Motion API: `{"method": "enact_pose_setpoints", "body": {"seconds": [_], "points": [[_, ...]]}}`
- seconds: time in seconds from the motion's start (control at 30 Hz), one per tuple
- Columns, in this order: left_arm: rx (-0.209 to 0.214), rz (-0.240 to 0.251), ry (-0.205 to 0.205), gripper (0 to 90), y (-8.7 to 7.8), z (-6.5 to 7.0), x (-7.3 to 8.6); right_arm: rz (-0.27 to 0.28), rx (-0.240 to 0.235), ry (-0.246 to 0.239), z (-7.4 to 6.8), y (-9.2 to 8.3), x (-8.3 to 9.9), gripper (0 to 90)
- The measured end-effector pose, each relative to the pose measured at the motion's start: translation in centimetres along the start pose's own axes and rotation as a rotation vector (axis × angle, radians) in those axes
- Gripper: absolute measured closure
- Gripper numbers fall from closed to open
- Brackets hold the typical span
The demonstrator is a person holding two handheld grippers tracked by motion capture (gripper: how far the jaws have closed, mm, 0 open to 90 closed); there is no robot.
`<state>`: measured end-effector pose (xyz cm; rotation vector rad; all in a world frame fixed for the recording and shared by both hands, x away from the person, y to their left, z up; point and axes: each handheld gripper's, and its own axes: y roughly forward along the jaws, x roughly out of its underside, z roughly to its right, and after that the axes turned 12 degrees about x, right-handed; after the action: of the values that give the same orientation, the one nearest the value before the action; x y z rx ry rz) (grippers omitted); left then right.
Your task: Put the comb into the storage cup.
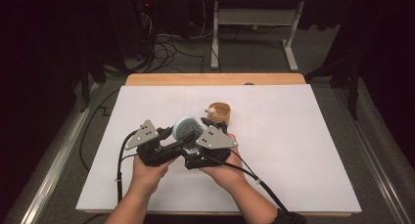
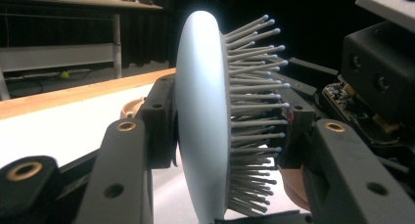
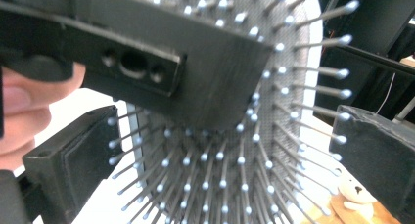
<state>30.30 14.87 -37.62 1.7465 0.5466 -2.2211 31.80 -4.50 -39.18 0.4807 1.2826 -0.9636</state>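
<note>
A pale blue hairbrush with grey bristles is held up over the white board, between both hands. My left gripper comes in from the left and is shut on it. In the left gripper view, one pad presses the brush's smooth back and the other pad bears on the bristle tips. My right gripper faces the bristle side. Its two pads stand wide apart either side of the bristles, open, without pressing on them. The left gripper's jaw crosses the top of the right gripper view.
A small wooden cup with a teddy bear figure stands just behind the grippers, and the bear is low right in the right gripper view. The white board lies on a wooden table. Cables and a desk frame are on the floor beyond.
</note>
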Motion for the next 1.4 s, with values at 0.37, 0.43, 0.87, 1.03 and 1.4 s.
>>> {"method": "enact_pose_setpoints", "body": {"seconds": [0.37,0.43,0.87,1.03,1.4], "points": [[-0.019,0.015,0.001,53.8,-0.6,-0.3,-0.2,-0.012,-0.009,0.012,0.3,-0.2,0.7,0.0],[-0.02,0.017,0.002,53.8,-0.7,-0.3,-0.2,-0.019,-0.014,0.012,0.3,-0.2,0.9,0.0],[-0.044,0.019,0.017,53.7,-1.0,-0.4,-0.2,-0.018,-0.022,0.041,1.1,-1.3,1.6,0.0],[-0.059,0.024,0.03,53.8,-1.1,-0.4,-0.2,-0.016,-0.02,0.053,1.6,-1.8,2.0,0.0],[-0.082,0.033,0.041,53.8,-1.7,-0.9,0.0,-0.022,0.005,0.071,3.4,-2.9,3.0,0.0]]}}
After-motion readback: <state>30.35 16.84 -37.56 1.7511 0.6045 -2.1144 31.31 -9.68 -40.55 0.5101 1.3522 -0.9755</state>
